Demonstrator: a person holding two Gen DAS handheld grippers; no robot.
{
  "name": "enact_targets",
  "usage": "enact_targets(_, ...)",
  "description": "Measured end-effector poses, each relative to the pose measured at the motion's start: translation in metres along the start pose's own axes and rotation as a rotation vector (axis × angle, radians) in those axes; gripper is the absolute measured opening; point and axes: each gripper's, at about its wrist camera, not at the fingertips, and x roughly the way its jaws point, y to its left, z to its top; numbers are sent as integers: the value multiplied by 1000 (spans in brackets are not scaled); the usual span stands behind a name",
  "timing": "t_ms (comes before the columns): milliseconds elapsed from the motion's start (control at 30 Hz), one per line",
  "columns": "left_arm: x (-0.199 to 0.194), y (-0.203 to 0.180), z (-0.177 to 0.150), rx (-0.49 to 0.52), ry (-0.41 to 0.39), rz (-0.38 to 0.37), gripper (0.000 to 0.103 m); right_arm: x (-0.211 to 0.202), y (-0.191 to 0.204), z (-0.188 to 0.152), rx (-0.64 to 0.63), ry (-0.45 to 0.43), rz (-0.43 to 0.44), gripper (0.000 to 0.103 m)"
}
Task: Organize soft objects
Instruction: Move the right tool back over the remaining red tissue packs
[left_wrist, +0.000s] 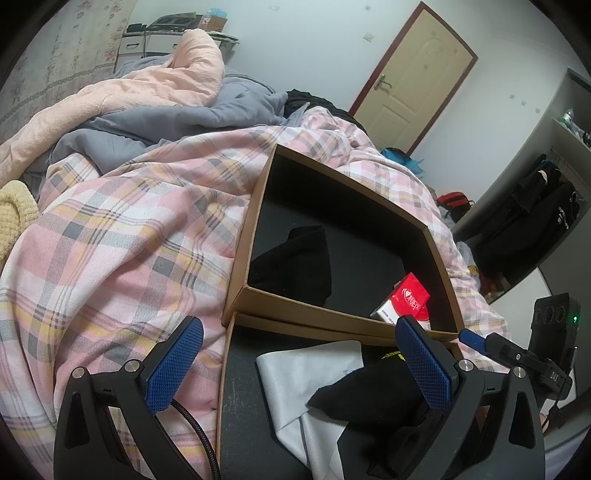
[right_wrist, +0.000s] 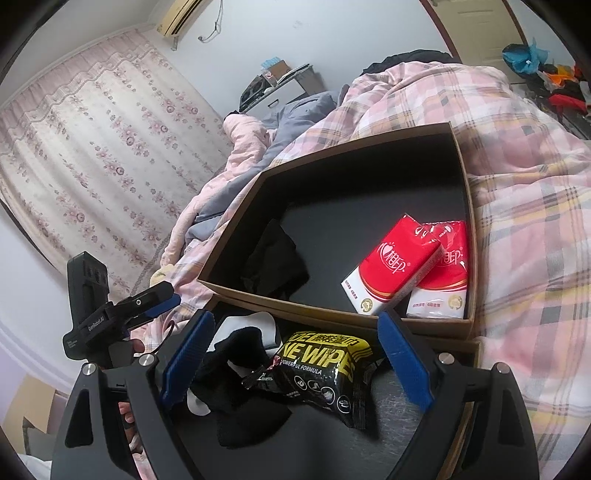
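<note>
Two brown boxes sit side by side on the bed (left_wrist: 122, 236), black inside, on a pink plaid quilt. The far box (right_wrist: 466, 206) holds a black sock (right_wrist: 275, 258) on its left side and two red tissue packs (right_wrist: 391, 264) leaning together against the right wall. The near box (right_wrist: 243, 301) carries the rest — a black wipes pack (right_wrist: 325, 373), a crumpled black sock (right_wrist: 240, 369) just left of it and touching it, and a pale cloth (left_wrist: 310, 376) underneath.

Right gripper (right_wrist: 295, 362) hovers over the near box, fingers spread wide with the wipes pack lying between them — nothing clamped, the blue pads stand clear of it on both sides. Left gripper (left_wrist: 299, 369) hangs over the same box from the other side, fingers also wide apart, the cloth and the sock below the gap, the right pad beside the sock but not pressing it.

Behind it all: a peach blanket (left_wrist: 155, 92) and grey duvet (left_wrist: 177, 114) heaped at the head of the bed, a floral curtain (right_wrist: 103, 162), a door (left_wrist: 413, 88).
</note>
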Motion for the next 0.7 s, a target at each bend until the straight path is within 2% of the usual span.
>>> enact_targets(567,0,0,-1,1,0,2,103,-3,-8,2,35,-22,19,89)
enact_targets(667,0,0,-1,1,3,2,103,-3,-9,3,49,-22,9,89)
enact_targets(700,1,1,-2,1,7,4,103,-2,-9,8,64,-14,-24,89)
